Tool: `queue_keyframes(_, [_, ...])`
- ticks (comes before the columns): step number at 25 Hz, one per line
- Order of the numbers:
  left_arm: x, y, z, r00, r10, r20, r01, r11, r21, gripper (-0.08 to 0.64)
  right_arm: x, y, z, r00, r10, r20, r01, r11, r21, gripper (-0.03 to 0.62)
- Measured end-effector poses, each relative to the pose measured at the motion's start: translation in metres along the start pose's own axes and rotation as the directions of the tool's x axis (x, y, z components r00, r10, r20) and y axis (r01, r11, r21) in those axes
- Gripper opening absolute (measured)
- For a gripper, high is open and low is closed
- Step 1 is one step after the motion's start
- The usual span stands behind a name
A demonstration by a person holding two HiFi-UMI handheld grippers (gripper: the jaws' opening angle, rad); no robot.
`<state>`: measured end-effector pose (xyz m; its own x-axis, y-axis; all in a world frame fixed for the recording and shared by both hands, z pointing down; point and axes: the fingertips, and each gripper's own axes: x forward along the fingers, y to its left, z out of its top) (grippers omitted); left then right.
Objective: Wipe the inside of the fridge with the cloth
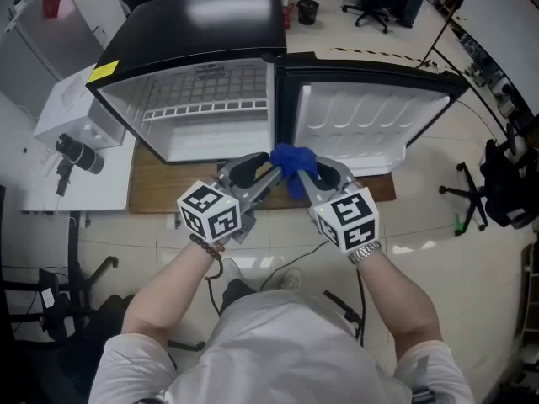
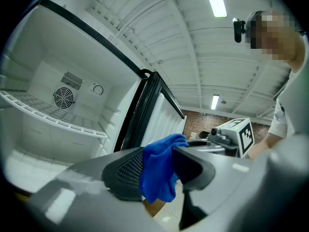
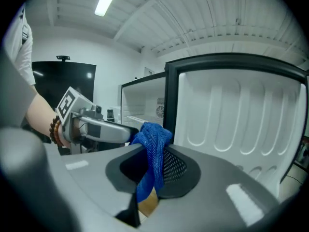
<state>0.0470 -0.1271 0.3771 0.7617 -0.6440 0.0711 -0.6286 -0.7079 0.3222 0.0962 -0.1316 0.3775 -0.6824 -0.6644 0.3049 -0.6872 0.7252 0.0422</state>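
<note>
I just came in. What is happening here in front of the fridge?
A person holds a gripper in each hand in front of a small open fridge, with a blue cloth between the two. The right gripper has its fingers closed on the cloth. The left gripper has its fingers apart around another part of the cloth, loosely it seems. The cloth is outside the fridge, so wiping has not yet begun.

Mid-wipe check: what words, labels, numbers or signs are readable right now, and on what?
No text is readable.
Label on the fridge front edge: print too small and blurred to read.
Yellow sticker on the fridge corner: no legible print.
Marker cubes: black-and-white square patterns only, no words.
</note>
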Motion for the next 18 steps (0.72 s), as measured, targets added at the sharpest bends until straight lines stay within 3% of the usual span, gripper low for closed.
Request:
queue_keyframes(6, [0.017,0.013,-0.03,0.988,0.14,-0.061,-0.14,0.99,0.001,0.193,-0.015,-0.042,0.034,0.992,-0.092,0.086,0.093,0.996,-0.007,0.049])
queue_keyframes(18, [0.07,0.035,-0.082,0.904,0.378,-0.201,-0.373,0.926,0.063,0.215,-0.011,-0.063,0.098,0.973,-0.115,0.201,0.124,0.992,-0.031,0.049])
